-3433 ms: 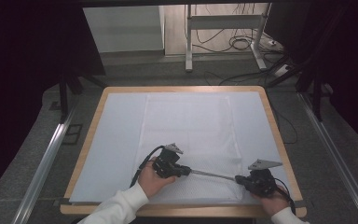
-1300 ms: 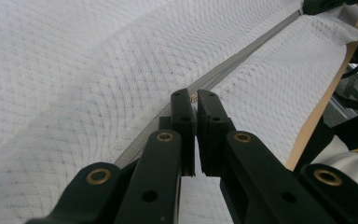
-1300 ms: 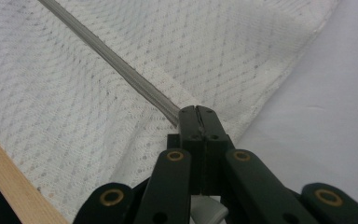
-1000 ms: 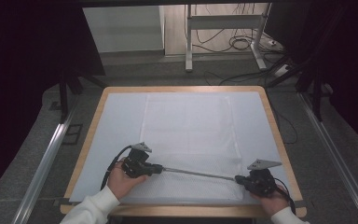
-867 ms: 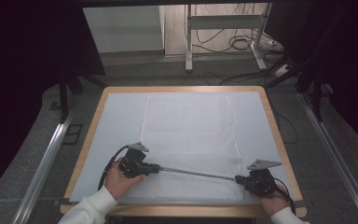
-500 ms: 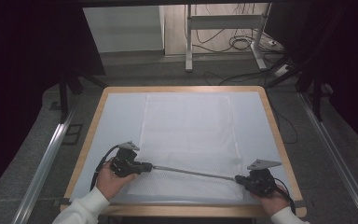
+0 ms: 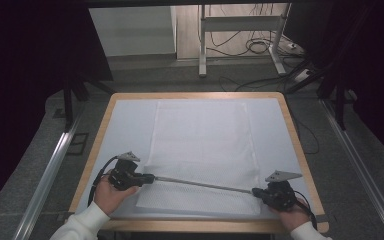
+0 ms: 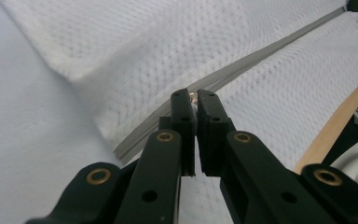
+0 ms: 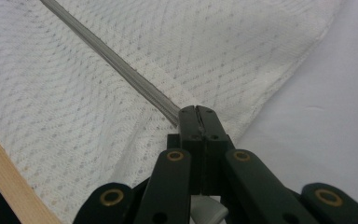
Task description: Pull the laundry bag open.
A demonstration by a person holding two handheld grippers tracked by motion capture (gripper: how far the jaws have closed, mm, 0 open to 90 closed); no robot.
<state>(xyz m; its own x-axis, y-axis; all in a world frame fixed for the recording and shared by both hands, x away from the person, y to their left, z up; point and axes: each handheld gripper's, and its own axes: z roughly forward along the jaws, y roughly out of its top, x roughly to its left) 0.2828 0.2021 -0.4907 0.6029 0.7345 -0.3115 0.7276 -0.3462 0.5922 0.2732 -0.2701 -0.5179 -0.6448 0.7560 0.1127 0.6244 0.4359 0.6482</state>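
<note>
Both tools clamp a grey zipper tape (image 7: 202,184) stretched across the lower frame: left tool (image 7: 149,178), right tool (image 7: 256,191). Uneven pulling could slip it free or drag the white cloth (image 7: 200,145) askew.

The grey strip (image 8: 242,70) runs off the frame's top edge — its gripped end hides between the jaws.

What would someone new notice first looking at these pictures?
A thin grey band stretched taut between the left gripper and the right gripper, each clamped on one end, across the near end of a white textured cloth. The cloth lies flat down the middle of the pale blue, wood-edged table.
</note>
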